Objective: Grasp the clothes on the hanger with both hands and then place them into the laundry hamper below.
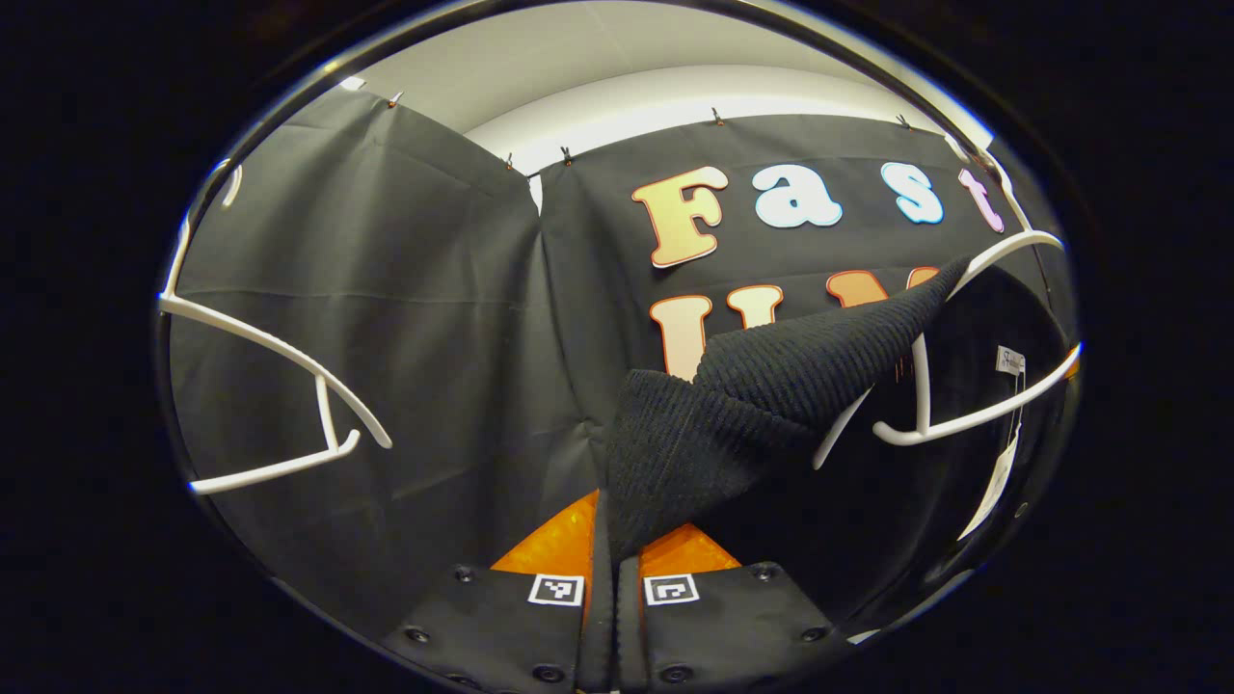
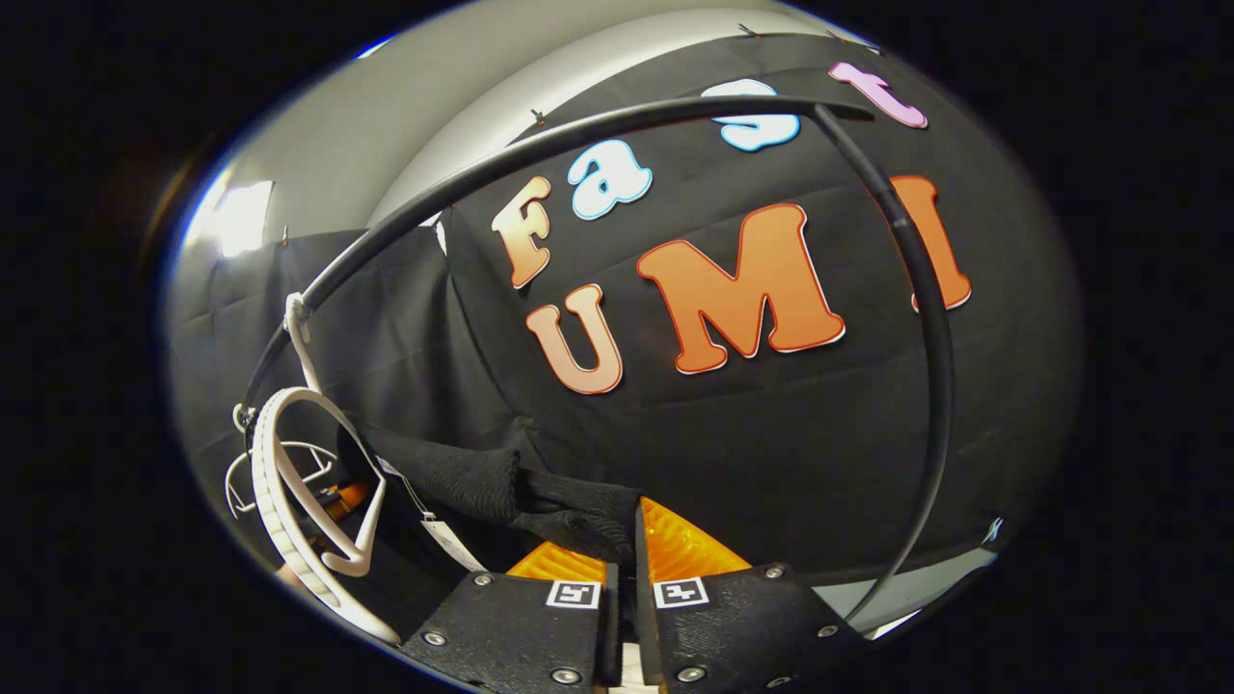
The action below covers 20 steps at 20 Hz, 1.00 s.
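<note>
Left gripper (image 1: pixel 607 554): in the left gripper view its orange fingers (image 1: pixel 549 549) are pressed together on a fold of the black ribbed garment (image 1: pixel 771 386), which runs up toward two o'clock.
Right gripper (image 2: pixel 631 545): in the right gripper view its two fingers are closed on another bunch of the same dark knit cloth, which trails off toward nine o'clock.
Garment: partly draped over the white hanger (image 1: pixel 964 414) at three o'clock in the left gripper view, stretched between hanger and fingers; a paper tag (image 1: pixel 998 482) dangles beside it.
Hamper: below, by the task; I cannot place it from here.
Snag risk: a shoulder of the knit seems hooked on the hanger arm, so a straight downward pull could drag the hanger along or stretch the fabric.
Slip risk: each grip holds only a small pinch of cloth; the garment's weight could pull it free once it leaves the hanger.
Edges: a black rail (image 2: pixel 578 135) arches from nine to twelve o'clock and down past three in the right gripper view; a second white hanger (image 1: pixel 280 405) sits at nine o'clock in the left gripper view.
Open room: the middle, toward the cloth wall, looks free for lifting clear.
</note>
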Each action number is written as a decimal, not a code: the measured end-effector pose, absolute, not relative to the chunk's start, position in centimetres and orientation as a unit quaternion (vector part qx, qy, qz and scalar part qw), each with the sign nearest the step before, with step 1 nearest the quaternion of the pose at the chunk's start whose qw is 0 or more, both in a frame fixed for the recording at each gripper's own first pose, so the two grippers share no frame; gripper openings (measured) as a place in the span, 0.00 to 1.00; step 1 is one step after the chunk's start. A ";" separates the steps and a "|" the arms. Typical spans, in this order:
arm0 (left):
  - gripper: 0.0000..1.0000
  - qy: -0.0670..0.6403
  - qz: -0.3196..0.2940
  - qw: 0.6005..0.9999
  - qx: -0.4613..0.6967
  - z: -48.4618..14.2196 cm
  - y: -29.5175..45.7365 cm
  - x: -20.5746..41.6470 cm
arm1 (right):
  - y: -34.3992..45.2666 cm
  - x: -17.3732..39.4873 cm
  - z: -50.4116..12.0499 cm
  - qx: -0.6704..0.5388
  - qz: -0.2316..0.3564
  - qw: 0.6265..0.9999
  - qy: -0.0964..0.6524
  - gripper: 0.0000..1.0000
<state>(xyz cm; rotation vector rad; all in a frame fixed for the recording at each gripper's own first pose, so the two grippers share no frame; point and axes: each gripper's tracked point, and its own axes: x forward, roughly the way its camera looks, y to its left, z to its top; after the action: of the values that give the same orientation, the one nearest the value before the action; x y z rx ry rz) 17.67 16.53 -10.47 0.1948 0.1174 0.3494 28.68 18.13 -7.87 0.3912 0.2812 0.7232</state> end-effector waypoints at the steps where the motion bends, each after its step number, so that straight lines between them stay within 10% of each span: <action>1: 0.09 0.061 0.172 0.979 0.093 -11.0 16.8 17.3 | 18.3 28.5 -7.9 0.209 0.355 0.900 0.140 0.06; 20: 0.09 0.192 0.148 0.970 0.009 -25.8 15.4 9.9 | 17.3 25.4 -18.2 0.261 0.320 0.880 0.234 0.06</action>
<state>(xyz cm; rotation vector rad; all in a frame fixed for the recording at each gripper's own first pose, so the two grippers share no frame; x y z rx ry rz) 9.89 15.44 -25.82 0.0181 0.3872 0.2995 25.37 17.33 -18.19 0.5439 0.4877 0.6671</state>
